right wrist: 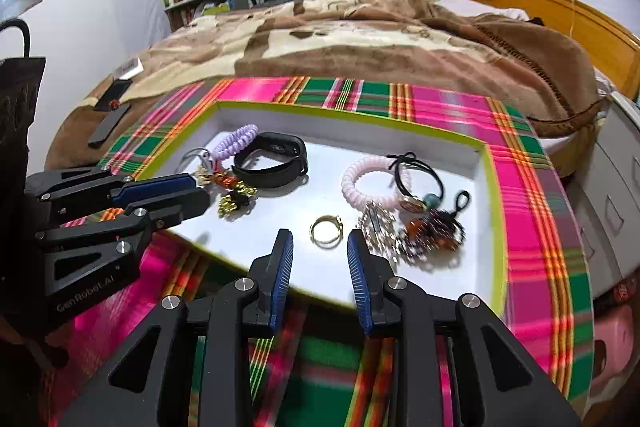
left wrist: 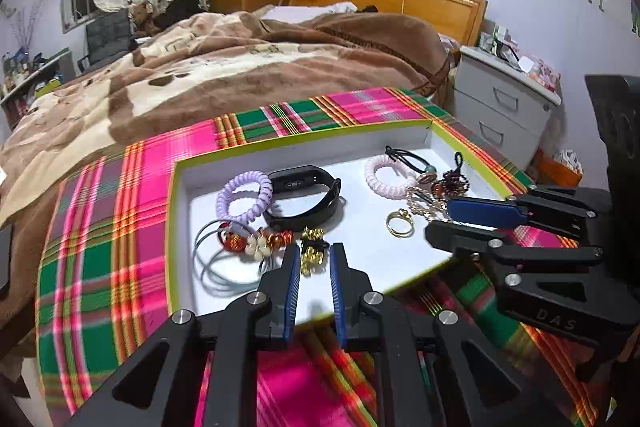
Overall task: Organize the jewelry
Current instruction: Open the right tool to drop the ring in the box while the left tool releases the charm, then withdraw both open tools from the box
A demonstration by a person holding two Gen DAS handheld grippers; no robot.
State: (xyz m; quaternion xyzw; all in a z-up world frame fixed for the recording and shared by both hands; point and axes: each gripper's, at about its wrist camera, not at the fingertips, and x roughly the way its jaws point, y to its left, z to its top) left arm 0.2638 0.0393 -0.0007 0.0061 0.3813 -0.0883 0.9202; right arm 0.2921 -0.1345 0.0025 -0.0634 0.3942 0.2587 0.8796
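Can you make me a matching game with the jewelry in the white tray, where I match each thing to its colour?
Things:
1. Spiral hair tie beside the watch band
2. Watch band
3. Ring in front of the right tongs
4. Spiral hair tie near the beaded charm

Colours:
A. gold
B. pale pink
C. black
D. lilac purple

Pairs: 1-D, 2-C, 3-A, 4-B

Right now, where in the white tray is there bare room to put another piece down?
Bare floor runs down the tray's middle, between the black band and the pink coil tie, around the gold ring, and along the near edge. The left cluster by the purple coil tie and the right beaded pile are crowded.
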